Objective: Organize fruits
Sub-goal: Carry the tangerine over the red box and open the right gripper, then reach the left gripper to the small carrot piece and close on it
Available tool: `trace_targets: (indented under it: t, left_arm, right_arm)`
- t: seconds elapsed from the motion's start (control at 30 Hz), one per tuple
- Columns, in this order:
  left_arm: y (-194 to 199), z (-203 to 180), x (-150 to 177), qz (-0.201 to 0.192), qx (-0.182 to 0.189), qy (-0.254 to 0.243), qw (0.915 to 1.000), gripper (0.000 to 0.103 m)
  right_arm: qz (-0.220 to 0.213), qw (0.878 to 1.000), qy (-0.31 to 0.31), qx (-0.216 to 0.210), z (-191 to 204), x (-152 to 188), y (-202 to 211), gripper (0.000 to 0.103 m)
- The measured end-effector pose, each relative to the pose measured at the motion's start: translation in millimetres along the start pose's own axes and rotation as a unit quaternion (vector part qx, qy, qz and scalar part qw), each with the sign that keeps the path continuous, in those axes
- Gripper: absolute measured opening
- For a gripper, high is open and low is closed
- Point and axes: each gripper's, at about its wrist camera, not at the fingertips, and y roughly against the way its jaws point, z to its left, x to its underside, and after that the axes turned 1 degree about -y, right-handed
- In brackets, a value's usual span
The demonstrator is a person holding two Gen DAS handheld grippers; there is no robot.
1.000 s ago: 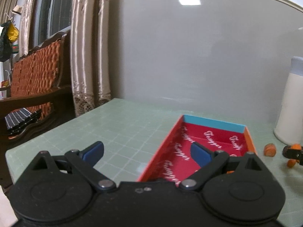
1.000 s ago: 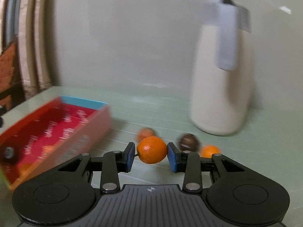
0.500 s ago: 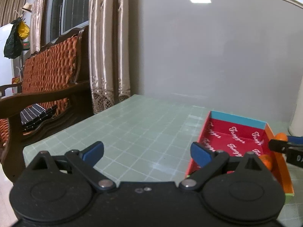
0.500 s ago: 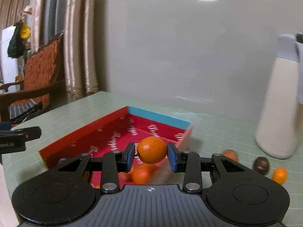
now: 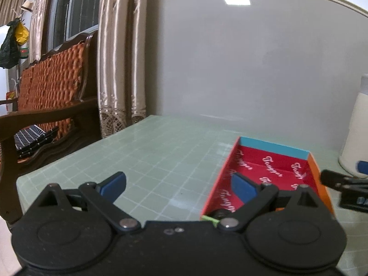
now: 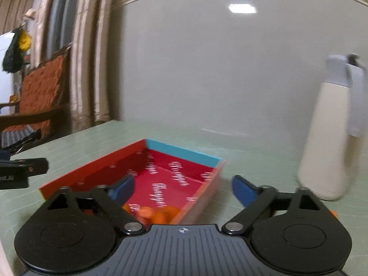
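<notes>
The right hand-held gripper (image 6: 182, 187), jaws just sprung wide with nothing between them, hangs over the red box (image 6: 174, 177) on the desk (image 5: 149, 156), blurred oranges (image 6: 156, 212) inside; the left hand-held gripper (image 5: 179, 185) is spread too.

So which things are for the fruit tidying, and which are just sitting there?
For the job: red box, oranges inside it, right tongs, just opened and empty.
Just there: white jug, chair, curtains, left tongs.
</notes>
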Motion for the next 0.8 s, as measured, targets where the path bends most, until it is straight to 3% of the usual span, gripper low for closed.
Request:
trace_targets:
  t: [0.03,0.47,0.8]
  left_arm:
    - [-0.3,-3.5,-0.1,0.001,0.003,0.0,1.0,0.092]
    - [5.2,-78.1,4.9,-0.007,0.061,-0.029,0.9977,0.092]
    - [9.7,-161.7,13.3,0.001,0.14,-0.059,0.9885,0.09]
  right_arm:
    - [-0.003,1.0,-0.006,0.004,-7.8,0.4,4.0,0.103]
    - [0.004,0.992,-0.052,0.113,-112.3,17.3,51.2,0.103]
    - [0.002,0.981,-0.081,0.174,-171.3,27.5,84.7,0.103]
